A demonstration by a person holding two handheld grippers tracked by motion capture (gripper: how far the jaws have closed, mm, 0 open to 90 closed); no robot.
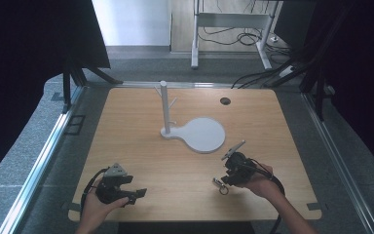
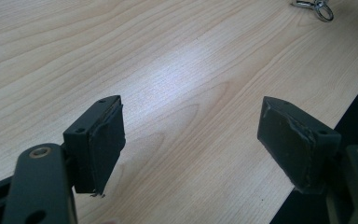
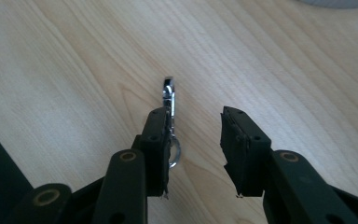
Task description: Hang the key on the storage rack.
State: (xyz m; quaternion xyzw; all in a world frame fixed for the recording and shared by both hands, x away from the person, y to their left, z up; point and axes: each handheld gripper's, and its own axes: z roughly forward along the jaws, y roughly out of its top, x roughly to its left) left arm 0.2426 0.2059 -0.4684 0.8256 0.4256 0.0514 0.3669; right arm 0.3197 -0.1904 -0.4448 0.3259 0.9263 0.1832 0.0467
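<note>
A small silver snap clasp with a ring (image 3: 168, 91) lies on the wooden table (image 1: 175, 165), also seen as the clasp (image 1: 221, 187) and the clasp (image 2: 313, 4). My right gripper (image 3: 196, 114) is open just over it, and the clasp rests against the inner face of its left jaw, apart from the other one. That right gripper (image 1: 223, 179) sits at the front right, held by a hand. My left gripper (image 1: 136, 193) is open at the front left, pointing right with nothing between the jaws of the left gripper (image 2: 189, 105).
A white stand with an upright post and short pegs (image 1: 164, 105) rises from a flat round base (image 1: 203, 134) at the table's middle. A dark cable hole (image 1: 225, 101) lies at the back right. The table's front edge runs just below both hands.
</note>
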